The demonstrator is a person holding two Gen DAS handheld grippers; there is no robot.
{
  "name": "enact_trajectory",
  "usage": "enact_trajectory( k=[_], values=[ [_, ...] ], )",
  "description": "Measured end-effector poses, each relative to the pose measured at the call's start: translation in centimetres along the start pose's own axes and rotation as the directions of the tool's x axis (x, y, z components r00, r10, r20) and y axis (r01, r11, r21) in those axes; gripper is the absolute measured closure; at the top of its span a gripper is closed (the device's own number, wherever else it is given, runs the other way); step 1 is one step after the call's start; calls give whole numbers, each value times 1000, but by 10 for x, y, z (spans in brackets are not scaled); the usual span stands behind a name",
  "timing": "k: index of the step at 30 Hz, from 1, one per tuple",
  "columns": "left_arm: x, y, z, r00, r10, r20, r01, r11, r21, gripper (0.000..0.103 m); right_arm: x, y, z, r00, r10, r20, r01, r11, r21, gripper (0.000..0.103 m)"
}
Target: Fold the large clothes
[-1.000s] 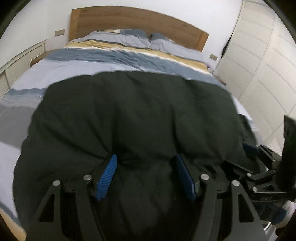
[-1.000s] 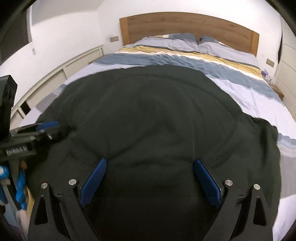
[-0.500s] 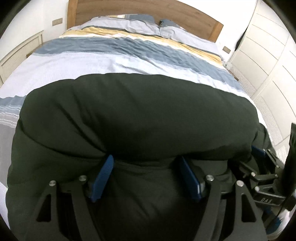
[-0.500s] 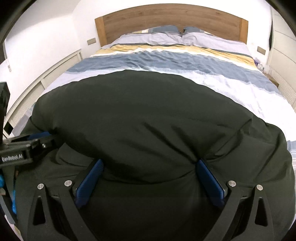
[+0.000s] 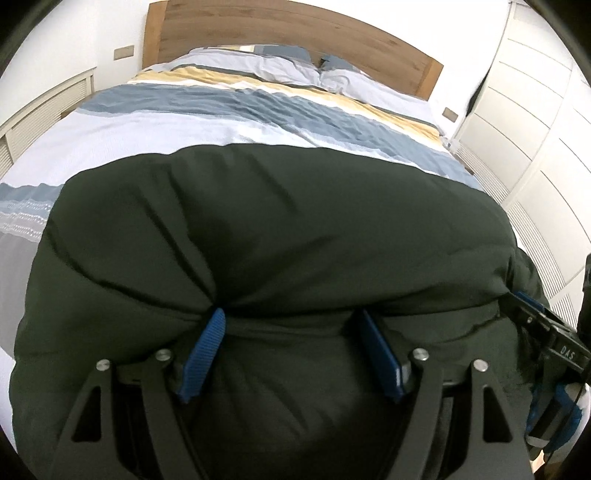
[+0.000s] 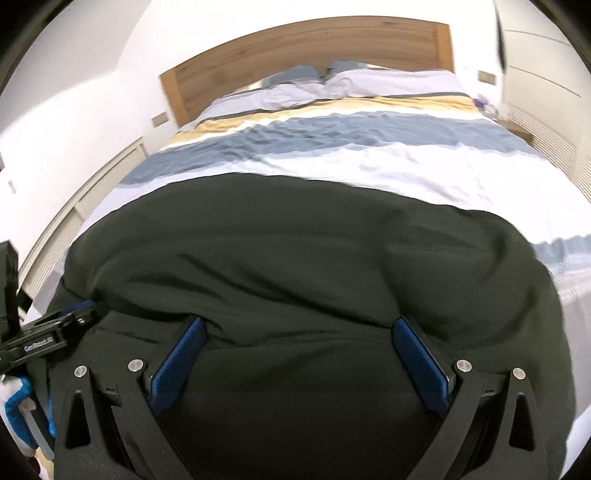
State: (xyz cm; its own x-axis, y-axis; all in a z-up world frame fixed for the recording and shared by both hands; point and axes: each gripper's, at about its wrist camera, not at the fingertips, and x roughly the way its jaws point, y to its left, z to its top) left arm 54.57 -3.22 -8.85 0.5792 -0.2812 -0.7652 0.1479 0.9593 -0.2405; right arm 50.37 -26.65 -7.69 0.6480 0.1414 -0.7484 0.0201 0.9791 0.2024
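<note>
**Dark garment doubled over at the foot of the bed**

A large dark green garment [image 5: 280,229] is laid across the foot end of the striped bed cover [image 5: 229,122], well short of the wooden headboard [image 5: 280,26]. Its far part is seen doubled toward the near edge, a rounded fold line facing the headboard and the loose edge lying just at the fingertips.

To finish this fold well, it is judged that the upper layer should be set down with its edge square on the lower one, both hands being let go together, and the bulge along the fold then pressed flat so that trapped air is driven out toward the headboard.

The left gripper [image 5: 290,325] has just been opening; its jaws are spread, and the fold's edge is draped over the blue fingertips [image 5: 216,321] rather than pinched between them. Cloth lies in the gap, untouched by the pads' faces as far as can be seen.

The right gripper [image 6: 295,332] is likewise held wide apart, its tips tucked under the overhanging edge, nothing being clamped. Each gripper is seen from the other's camera, side by side along the near edge.
</note>
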Motion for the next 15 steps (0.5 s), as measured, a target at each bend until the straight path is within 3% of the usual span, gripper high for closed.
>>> enact_trajectory(
  k=[6,11,15],
  values=[
    [-12,19,-1,1000,-7,11,8,993,-115,29,-3,-32,3,998,-64,-12,65,996,62,4],
    [-27,40,-3,998,9,55,5,972,-233,29,-10,-37,0,996,-88,22,86,994,71,4],
    [-27,48,-9,998,0,71,19,965,-263,29,-14,-30,-1,993,-97,71,94,994,53,4]
  ],
)
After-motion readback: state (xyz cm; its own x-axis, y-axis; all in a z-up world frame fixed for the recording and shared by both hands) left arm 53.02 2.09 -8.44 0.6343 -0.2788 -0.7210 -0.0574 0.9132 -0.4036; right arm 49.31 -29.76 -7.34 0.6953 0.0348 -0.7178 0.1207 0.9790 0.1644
